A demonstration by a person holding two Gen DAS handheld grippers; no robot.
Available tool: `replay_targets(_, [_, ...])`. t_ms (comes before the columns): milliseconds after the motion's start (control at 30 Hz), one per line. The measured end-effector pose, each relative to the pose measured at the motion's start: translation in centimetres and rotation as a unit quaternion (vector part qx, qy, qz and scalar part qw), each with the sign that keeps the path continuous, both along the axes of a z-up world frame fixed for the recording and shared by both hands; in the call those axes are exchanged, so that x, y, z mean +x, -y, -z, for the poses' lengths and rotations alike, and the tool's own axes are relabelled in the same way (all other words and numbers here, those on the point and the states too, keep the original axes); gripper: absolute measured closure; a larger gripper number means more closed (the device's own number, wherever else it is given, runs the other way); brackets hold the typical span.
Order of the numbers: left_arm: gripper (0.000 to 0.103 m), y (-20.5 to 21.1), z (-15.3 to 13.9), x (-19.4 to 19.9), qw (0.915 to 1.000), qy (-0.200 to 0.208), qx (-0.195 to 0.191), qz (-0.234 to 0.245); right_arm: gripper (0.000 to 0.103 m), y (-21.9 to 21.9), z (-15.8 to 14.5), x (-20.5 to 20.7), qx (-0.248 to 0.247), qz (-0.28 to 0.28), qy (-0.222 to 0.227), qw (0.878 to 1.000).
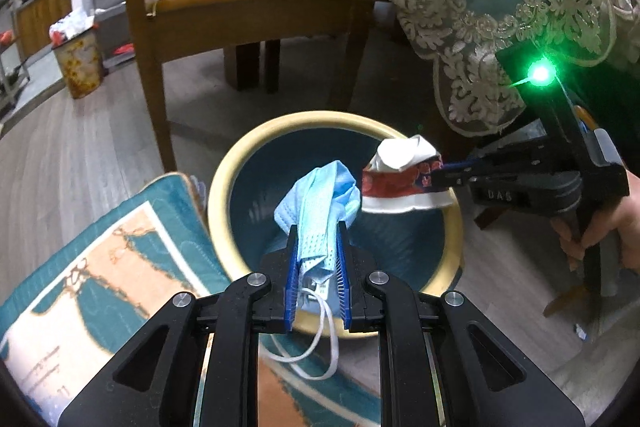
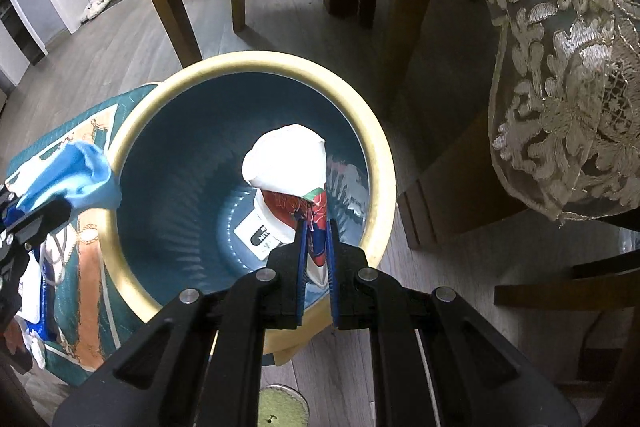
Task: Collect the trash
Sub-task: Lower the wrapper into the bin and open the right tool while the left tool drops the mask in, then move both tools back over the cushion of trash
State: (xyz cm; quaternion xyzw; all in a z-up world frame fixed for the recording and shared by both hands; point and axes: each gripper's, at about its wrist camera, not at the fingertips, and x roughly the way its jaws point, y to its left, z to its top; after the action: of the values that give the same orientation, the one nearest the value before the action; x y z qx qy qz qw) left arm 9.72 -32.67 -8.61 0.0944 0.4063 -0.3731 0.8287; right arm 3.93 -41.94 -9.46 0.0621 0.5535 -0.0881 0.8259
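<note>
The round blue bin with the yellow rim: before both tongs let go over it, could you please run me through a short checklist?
1. Left tongs clamp the crumpled light-blue face mask: ok.
2. Right tongs clamp the crushed red-and-white paper cup: ok.
3. Cup over the round blue bin: ok.
4. Mask fully inside the rim: cannot tell.
5. Mask's white ear loops hang outside the rim: not ok.
</note>
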Motion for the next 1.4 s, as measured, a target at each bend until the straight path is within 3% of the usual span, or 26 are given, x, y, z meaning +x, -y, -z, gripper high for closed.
replay_targets(67, [0.085, 0.1, 0.1, 0.2, 1.0, -0.002, -0.005, -0.002, 0.095, 0.1, 0.3, 0.1, 0.003, 0.002, 0.0, 1.0])
replay_targets(267, [0.045, 0.7, 0.5, 0.5, 0.9999, -0.003, -0.007, -0.01, 0.092, 0.9, 0.2, 0.0, 0.005, 0.004, 0.0, 1.0])
replay_targets(400, [0.044, 0.2, 0.4, 0.4, 0.9999, 0.002, -0.003, -0.014, 0.092, 1.0, -0.1, 0.3, 0.008, 0.013, 0.004, 1.0])
replay_targets(533, [0.042, -0.9, -0.1, 0.3, 0.9997, 0.007, 0.0, -0.022, 0.076, 0.3, -0.7, 0.6, 0.004, 0.01, 0.013, 1.0])
replay_targets(667, [0.042, -2.4, -0.9, 0.0, 0.9994, 0.01, -0.001, -0.034, 0.073, -0.6, -1.8, 0.7, -0.005, 0.001, 0.025, 1.0])
replay_targets(733, [0.04, -3.1, -1.5, -0.2, 0.999, 0.017, 0.001, -0.041, 0.064, -1.0, -2.5, 0.7, -0.007, -0.001, 0.033, 0.999])
replay_targets(867, [0.037, -4.5, -2.5, -0.7, 0.9983, 0.025, 0.0, -0.052, 0.06, -2.1, -3.5, 0.7, -0.008, -0.007, 0.046, 0.999])
replay_targets(1033, [0.033, -6.8, -4.0, -1.5, 0.9968, 0.04, 0.001, -0.07, 0.048, -4.5, -4.5, 0.9, -0.005, -0.028, 0.055, 0.998])
replay_targets(1400, [0.017, -14.2, -7.2, -2.6, 0.9869, 0.071, 0.01, -0.145, 0.019, -9.2, -6.0, 2.0, 0.019, -0.042, 0.073, 0.996])
